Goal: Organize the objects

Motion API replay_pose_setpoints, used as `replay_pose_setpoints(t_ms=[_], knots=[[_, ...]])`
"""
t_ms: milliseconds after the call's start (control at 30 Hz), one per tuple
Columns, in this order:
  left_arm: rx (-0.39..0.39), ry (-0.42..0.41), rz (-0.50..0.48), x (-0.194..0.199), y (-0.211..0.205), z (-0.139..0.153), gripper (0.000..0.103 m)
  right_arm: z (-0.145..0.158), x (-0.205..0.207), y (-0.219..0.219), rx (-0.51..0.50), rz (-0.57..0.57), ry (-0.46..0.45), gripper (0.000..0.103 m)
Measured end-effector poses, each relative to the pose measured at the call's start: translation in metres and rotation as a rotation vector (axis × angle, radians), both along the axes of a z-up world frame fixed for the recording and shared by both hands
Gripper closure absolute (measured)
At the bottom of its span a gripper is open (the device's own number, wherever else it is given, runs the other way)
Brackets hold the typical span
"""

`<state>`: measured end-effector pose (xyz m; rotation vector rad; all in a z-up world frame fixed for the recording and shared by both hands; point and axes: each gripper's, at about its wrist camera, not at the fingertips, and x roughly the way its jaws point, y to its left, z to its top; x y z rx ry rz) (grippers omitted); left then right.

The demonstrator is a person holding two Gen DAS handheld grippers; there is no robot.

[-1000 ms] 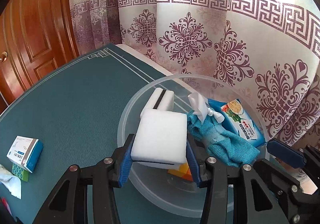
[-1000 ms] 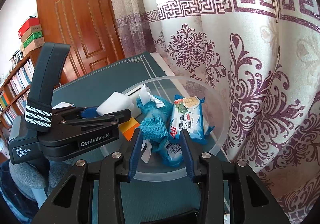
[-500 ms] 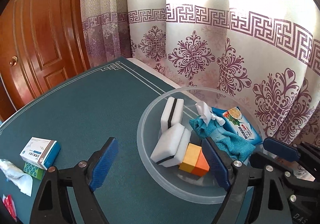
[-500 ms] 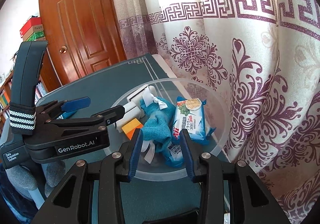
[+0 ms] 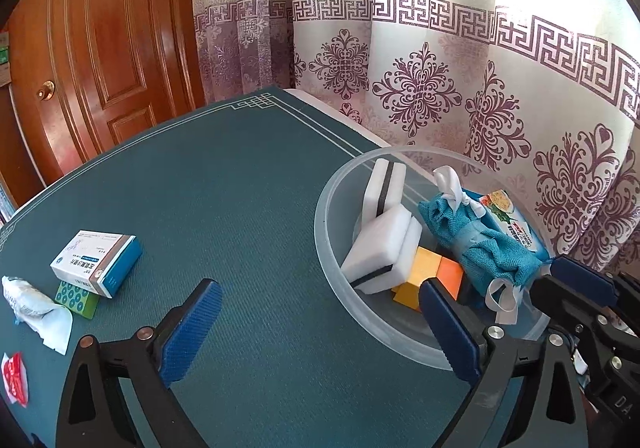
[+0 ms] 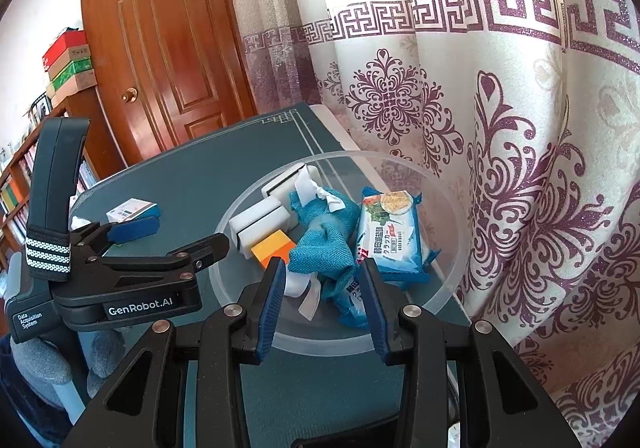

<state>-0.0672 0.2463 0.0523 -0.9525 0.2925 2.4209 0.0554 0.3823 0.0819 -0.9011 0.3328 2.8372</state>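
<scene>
A clear round bowl (image 5: 324,248) on the teal table holds two white sponges, one lying (image 5: 376,248) and one upright (image 5: 384,184), an orange-yellow block (image 5: 436,272), a teal cloth pouch (image 5: 480,244) with a white ribbon, and a blue cracker pack (image 6: 390,236). My left gripper (image 5: 318,288) hovers at the bowl's near-left rim. Its jaws are opening wide and nothing sits between them. My right gripper (image 6: 324,268) reaches over the bowl's near rim (image 6: 452,248), its jaws narrow and empty.
A white-and-blue medicine box (image 5: 96,260) lies at the table's left on a small green box (image 5: 76,298), with a crumpled white wrapper (image 5: 32,308) and a red packet (image 5: 14,376) beside them. The patterned curtain (image 5: 440,96) hangs right behind the bowl. A wooden door (image 5: 100,48) stands beyond the table.
My left gripper let go of the white sponge, which now lies in the bowl against the block. The jaws spread wide and the gripper drew back to the left. The right gripper kept still.
</scene>
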Motion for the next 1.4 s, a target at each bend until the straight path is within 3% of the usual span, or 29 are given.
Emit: replay_pose_setpoints(t_ms=[133, 467, 1400], knots=[[-0.004, 0.014, 0.020, 0.004, -0.007, 0.002, 0.001, -0.002, 0.000, -0.003, -0.006, 0.005, -0.007, 0.063], [-0.011, 0.026, 0.062, 0.014, -0.030, 0.006, 0.001, 0.000, 0.005, -0.021, -0.014, 0.029, -0.007, 0.050], [0.028, -0.010, 0.242, 0.017, -0.127, -0.001, 0.001, -0.030, 0.002, -0.116, -0.020, 0.189, -0.091, 0.045]])
